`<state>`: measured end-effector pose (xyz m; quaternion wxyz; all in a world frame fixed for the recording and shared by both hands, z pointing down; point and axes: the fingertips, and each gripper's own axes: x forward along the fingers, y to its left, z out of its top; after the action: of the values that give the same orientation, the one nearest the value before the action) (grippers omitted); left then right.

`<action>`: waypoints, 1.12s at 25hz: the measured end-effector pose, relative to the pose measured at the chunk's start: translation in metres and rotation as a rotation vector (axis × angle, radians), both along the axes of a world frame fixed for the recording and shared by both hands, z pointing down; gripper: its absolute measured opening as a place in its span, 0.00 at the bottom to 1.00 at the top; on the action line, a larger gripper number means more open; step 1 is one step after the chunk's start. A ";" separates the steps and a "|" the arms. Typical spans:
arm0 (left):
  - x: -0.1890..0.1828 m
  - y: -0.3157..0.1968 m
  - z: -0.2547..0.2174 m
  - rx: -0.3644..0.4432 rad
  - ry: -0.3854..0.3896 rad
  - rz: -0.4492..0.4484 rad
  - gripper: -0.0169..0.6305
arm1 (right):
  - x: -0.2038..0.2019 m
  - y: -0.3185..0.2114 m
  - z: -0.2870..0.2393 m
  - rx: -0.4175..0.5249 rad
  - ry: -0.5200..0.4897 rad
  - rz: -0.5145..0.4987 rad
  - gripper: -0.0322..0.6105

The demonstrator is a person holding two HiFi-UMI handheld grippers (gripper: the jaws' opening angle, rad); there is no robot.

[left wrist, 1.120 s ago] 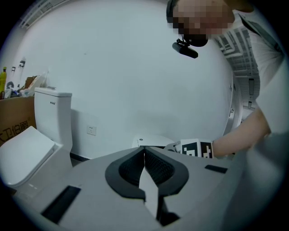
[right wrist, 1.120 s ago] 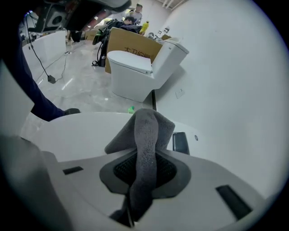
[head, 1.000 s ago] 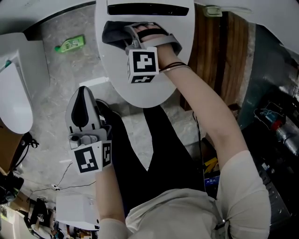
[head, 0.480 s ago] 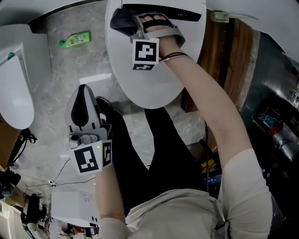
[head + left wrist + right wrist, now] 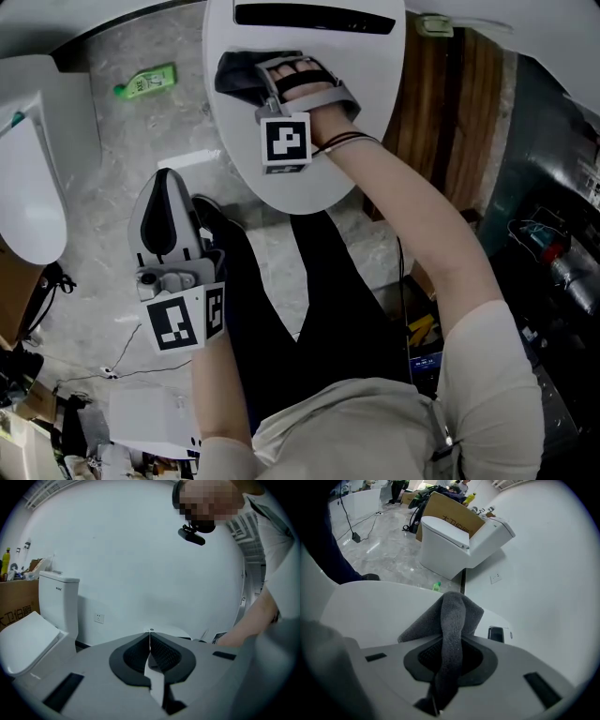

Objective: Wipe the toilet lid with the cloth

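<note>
The white toilet lid (image 5: 366, 112) lies shut at the top of the head view. A dark grey cloth (image 5: 239, 77) is pressed on its upper left part, and my right gripper (image 5: 265, 73) is shut on that cloth. In the right gripper view the cloth (image 5: 452, 620) bunches up between the jaws over the lid (image 5: 370, 616). My left gripper (image 5: 167, 192) hangs low over the floor beside the person's dark trouser leg, away from the toilet. Its jaws are shut with nothing between them in the left gripper view (image 5: 150, 641).
A green bottle (image 5: 145, 82) lies on the marble floor left of the toilet. A second white toilet (image 5: 33, 169) stands at the far left. Wood panelling (image 5: 450, 103) and dark cabled equipment (image 5: 553, 253) fill the right side. Cardboard boxes (image 5: 452, 510) sit behind the other toilet.
My right gripper with the cloth slid up toward the lid's hinge end, then back down toward the front. The left gripper stayed put.
</note>
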<state>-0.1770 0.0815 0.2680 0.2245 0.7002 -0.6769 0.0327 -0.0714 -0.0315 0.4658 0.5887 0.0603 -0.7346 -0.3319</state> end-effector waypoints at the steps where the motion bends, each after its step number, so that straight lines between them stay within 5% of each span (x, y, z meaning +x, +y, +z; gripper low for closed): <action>1: 0.002 0.002 0.001 0.000 0.003 0.002 0.05 | 0.002 0.008 0.001 -0.009 0.001 -0.004 0.16; 20: 0.015 0.035 0.014 -0.019 0.004 0.039 0.05 | 0.028 0.169 0.025 -0.202 -0.027 -0.039 0.16; 28: 0.015 0.037 0.011 -0.019 0.004 0.069 0.05 | 0.043 0.199 0.028 -0.458 0.107 -0.038 0.16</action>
<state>-0.1618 0.1186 0.2789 0.2311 0.7209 -0.6518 0.0453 -0.0283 0.1676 0.4941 0.6187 -0.1063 -0.7595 -0.1704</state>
